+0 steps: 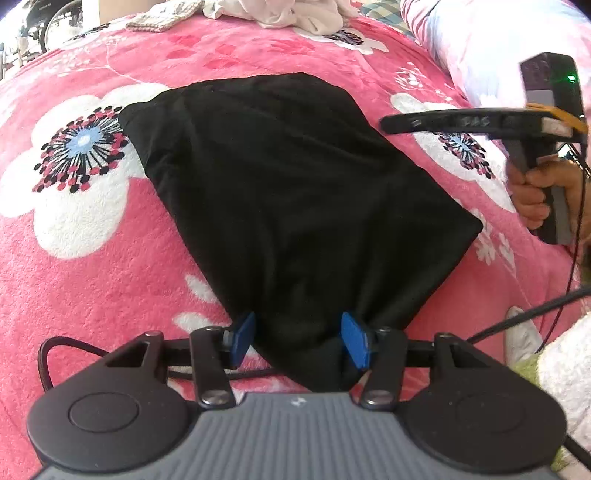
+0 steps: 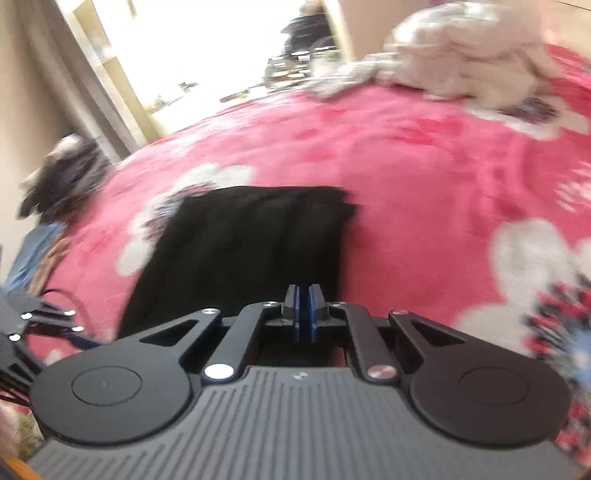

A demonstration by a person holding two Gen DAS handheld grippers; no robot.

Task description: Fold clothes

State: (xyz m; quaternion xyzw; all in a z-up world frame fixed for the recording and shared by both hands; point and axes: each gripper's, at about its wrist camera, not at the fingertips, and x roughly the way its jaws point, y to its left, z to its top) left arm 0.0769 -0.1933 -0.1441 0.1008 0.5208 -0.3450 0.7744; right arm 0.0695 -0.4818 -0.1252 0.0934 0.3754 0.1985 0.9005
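Right now your left gripper (image 1: 299,338) sits at the near corner of the black garment (image 1: 295,192), fingers (image 1: 242,338) spread wide with the bunched corner lying between them, not pinched. Your right gripper (image 2: 304,314) has its fingers pressed together; nothing visible between them, though the right wrist view is blurred. In the left view it hovers off the garment's right edge, in your hand (image 1: 535,195).

Garment lies flat on the pink floral blanket (image 1: 92,295) as a compact rectangle. Could be mid-fold or finished; can't tell from this.

If you grip that corner: close on all layers, not just the top one, and lift low so the stack doesn't shear.

Edges: left and far edges look straight, the near corner is puckered. Cable (image 1: 48,365) loops just left of your left gripper, keep clear of it.

Room: open blanket left and beyond. Pale clothes pile (image 1: 280,14) at the far edge, well apart.
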